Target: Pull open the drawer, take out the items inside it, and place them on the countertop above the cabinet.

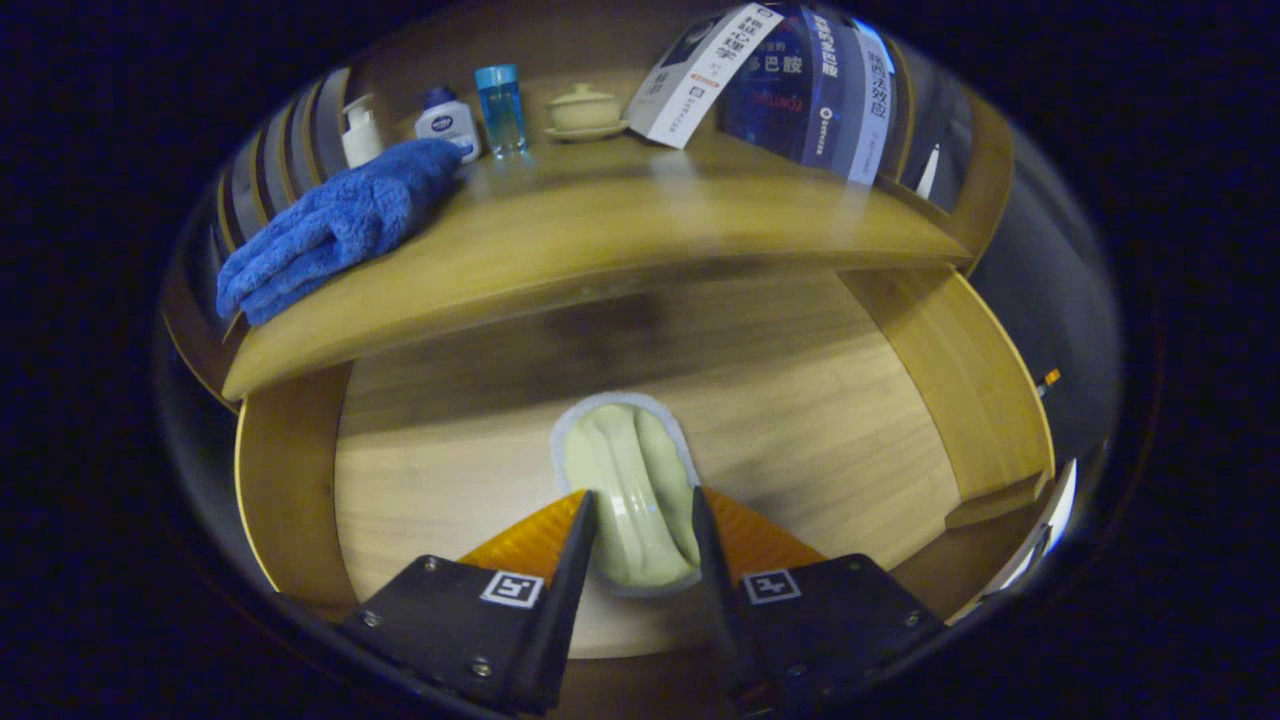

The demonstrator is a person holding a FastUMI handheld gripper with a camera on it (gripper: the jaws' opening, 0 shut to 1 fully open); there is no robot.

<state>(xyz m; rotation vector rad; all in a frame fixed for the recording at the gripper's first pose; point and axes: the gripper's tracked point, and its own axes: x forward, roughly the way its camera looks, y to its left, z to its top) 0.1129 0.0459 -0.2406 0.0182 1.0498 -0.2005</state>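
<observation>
While the drawer [420,470] stands pulled out beneath the countertop [620,250], we see the gripper [645,510] reaching down into it with its two fingers set either side of a pale green oval item [630,480]. The fingers sit close against the item's flanks, one on each side, and appear to press on it, though the dim light and the curve of the lens leave us unable to say for sure that both touch. The item has a raised ridge along its middle and a lighter rim, and it lies flat on the drawer's wooden floor, roughly midway between the side walls, its far end reaching beyond the fingertips.

Moving outward, we see the drawer's side walls rising on either side, with a shadow along the floor under the countertop edge. Above, on the countertop, a blue fluffy cloth [330,225] lies draped near the front edge. Behind it stand a white pump bottle [360,130], a small white bottle with a blue cap [447,122] and a clear blue bottle [500,108], close together in a row. Just beside those sits a cream lidded cup on a saucer [585,110], and next to it a white box [700,75] leans tilted against the back.
</observation>
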